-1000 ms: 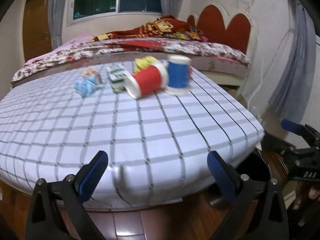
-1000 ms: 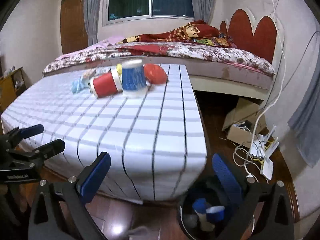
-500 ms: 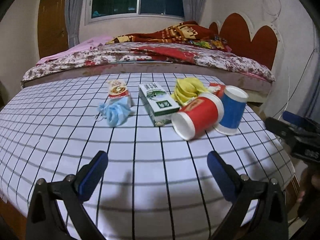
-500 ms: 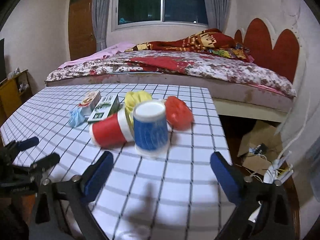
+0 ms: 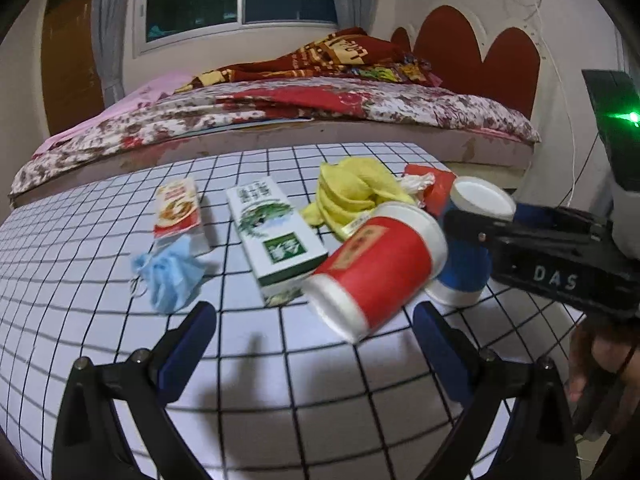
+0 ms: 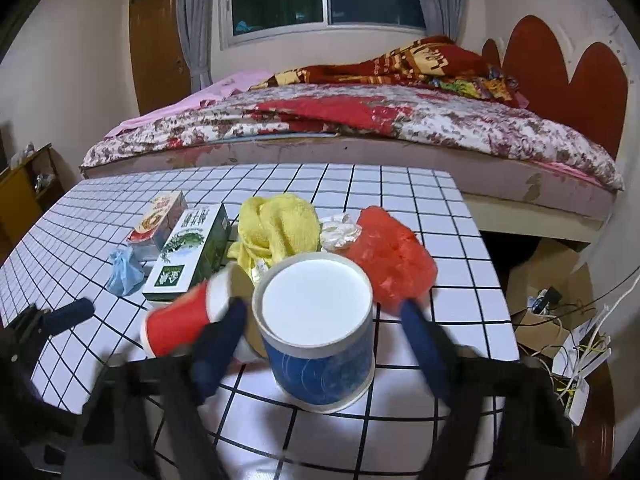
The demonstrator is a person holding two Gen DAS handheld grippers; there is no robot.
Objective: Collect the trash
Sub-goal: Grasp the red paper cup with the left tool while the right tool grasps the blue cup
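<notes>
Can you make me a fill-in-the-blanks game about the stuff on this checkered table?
1. The blue cup stands upside down between the right gripper's closing ____.
2. The red cup lies on its ____.
3. The crumpled cloth behind the cups is ____.
4. The green and white box lies ____ on the table.

Missing words: fingers; side; yellow; flat

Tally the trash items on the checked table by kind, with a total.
Paper cups: 2 (red cup, blue cup)
Cartons: 2 (green box, red-printed box)
Yellow cloth: 1
Red bag: 1
Blue mask: 1
White wad: 1
Total: 8
</notes>
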